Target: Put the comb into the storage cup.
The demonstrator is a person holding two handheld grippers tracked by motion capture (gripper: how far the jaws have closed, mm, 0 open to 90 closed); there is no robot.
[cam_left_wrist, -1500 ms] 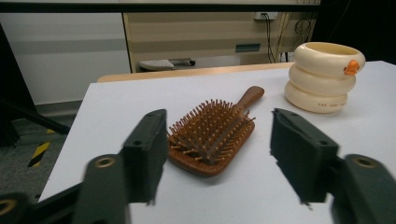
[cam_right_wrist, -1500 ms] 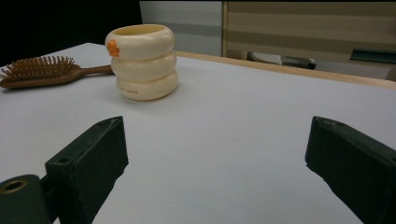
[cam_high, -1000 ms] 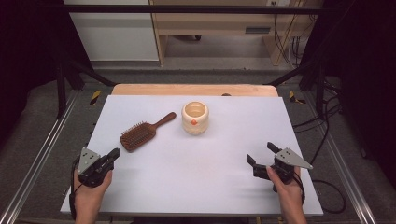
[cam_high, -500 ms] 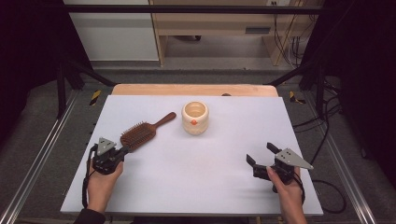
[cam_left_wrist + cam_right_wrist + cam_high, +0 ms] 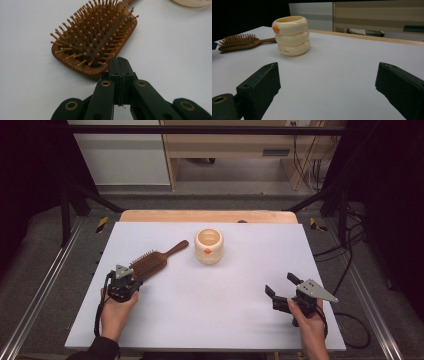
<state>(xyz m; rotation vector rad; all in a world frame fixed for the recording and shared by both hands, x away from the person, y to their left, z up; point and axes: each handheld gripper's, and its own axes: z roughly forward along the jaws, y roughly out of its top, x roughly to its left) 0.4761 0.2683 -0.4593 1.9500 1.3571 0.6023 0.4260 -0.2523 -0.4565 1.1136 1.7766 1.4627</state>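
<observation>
— White bench all the way across, wooden strip along its far edge, grey floor and metal rails down both sides. How much open room is there?

— Plenty. The whole near half between the two hands is bare, and so is the right half up to the far right corner.

— Where is the hairbrush?

— Left of centre, lying slantwise with bristles up. Its handle points toward the far edge and the middle; its broad head points at the near left corner. It sits well in from the left edge.

— And the left gripper?

— Right at the head end of the brush. In the left gripper view the jaws are pressed flat together with nothing between them, tips just short of the wooden rim of the hairbrush. I cannot tell whether they touch it.

— Anything crowding the handle?

— A cream ringed cup stands upright near the handle's tip, toward the far edge at mid-bench, with a bare gap between the two.

— The right gripper?

— Close to the near right corner, well apart from everything. Its jaws stand wide apart and hold nothing. The right gripper view looks along the bench surface to the cup with the brush beyond, to its left.
</observation>
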